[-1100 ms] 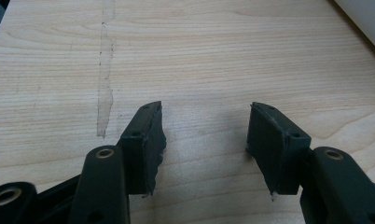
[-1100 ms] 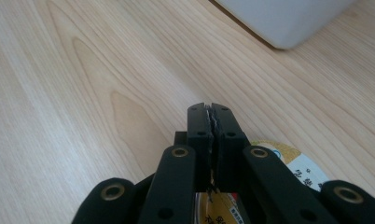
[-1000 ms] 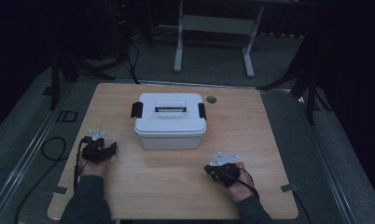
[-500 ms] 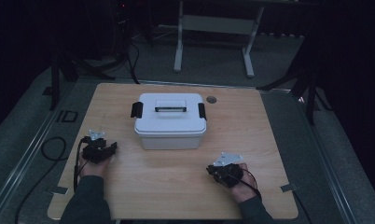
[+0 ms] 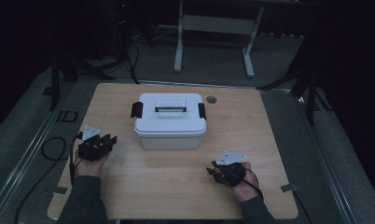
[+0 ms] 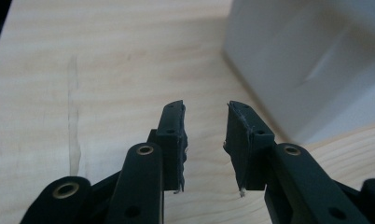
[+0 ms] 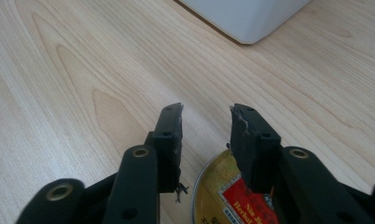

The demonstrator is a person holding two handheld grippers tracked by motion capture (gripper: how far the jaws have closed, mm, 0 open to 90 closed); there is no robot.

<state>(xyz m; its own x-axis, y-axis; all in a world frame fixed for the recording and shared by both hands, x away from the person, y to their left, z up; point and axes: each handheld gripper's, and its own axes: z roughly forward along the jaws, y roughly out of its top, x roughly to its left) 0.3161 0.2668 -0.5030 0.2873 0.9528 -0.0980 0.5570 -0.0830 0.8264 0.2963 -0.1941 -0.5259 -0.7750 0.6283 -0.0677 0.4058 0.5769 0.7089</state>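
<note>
A pale wooden desk point(image 5: 143, 196) is seen from above in a dim room, with a person's forearms coming in from the near edge.

At the left, the left gripper point(image 5: 106, 139) is held in the person's left hand point(image 5: 85, 163), near the desk's left edge and level with the front wall of the box. A grey three-cornered plate sits on top of it and a black cable trails off the desk's side. In the left gripper view its jaws stand partly apart with bare wood between them; they have just been closing, and nothing is held. The box's white wall rises just beyond and to the right of them, not touching.

In the middle stands a white lidded box point(image 5: 170, 122), a little toward the far side of the desk. Its lid is on, with a recessed handle on top and a black latch at each end. A small round hole point(image 5: 211, 99) in the desk lies just past its far right corner.

At the right, the right gripper point(image 5: 212, 171) is held in the right hand point(image 5: 244, 184), near the front edge and well apart from the box. Its jaws have just been opening and stand partly apart. In the right gripper view a round tin point(image 7: 218, 196) with a gold rim and a red label lies on the desk right beneath them; the pads do not press on it.
</note>
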